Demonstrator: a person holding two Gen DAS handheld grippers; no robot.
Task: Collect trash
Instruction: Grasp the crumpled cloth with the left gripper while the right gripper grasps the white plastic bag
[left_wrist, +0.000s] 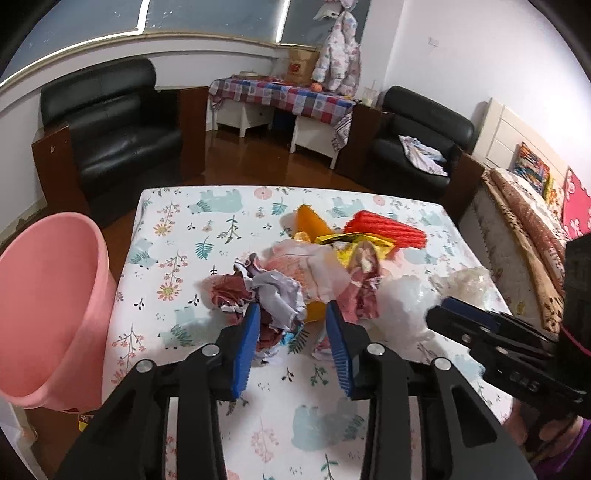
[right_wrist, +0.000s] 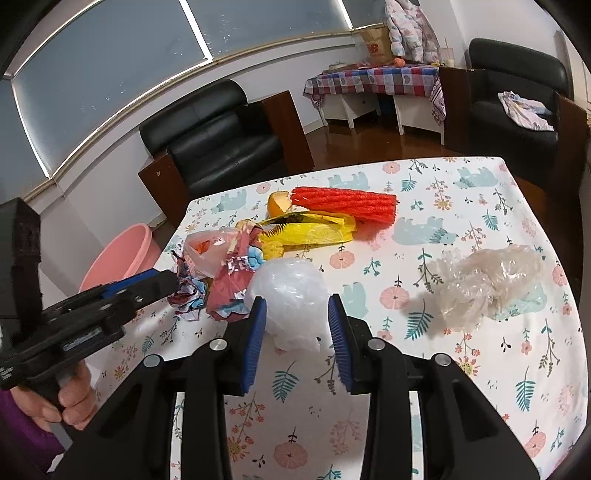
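Observation:
A heap of trash lies mid-table: crumpled printed paper (left_wrist: 277, 295), a red foam net (left_wrist: 388, 227), orange peel (left_wrist: 312, 218), a yellow wrapper (right_wrist: 310, 232), a white plastic wad (right_wrist: 291, 291) and clear crumpled film (right_wrist: 491, 284). My left gripper (left_wrist: 293, 325) is open, its blue pads either side of the crumpled paper. My right gripper (right_wrist: 297, 317) is open, its pads flanking the white plastic wad. The right gripper also shows in the left wrist view (left_wrist: 454, 314), the left gripper in the right wrist view (right_wrist: 162, 280).
A pink bin (left_wrist: 51, 310) stands off the table's left edge. The table wears a floral cloth (left_wrist: 207, 236). Black armchairs (left_wrist: 118, 125) and a checked side table (left_wrist: 288, 96) stand behind; a bed (left_wrist: 535, 229) is at the right.

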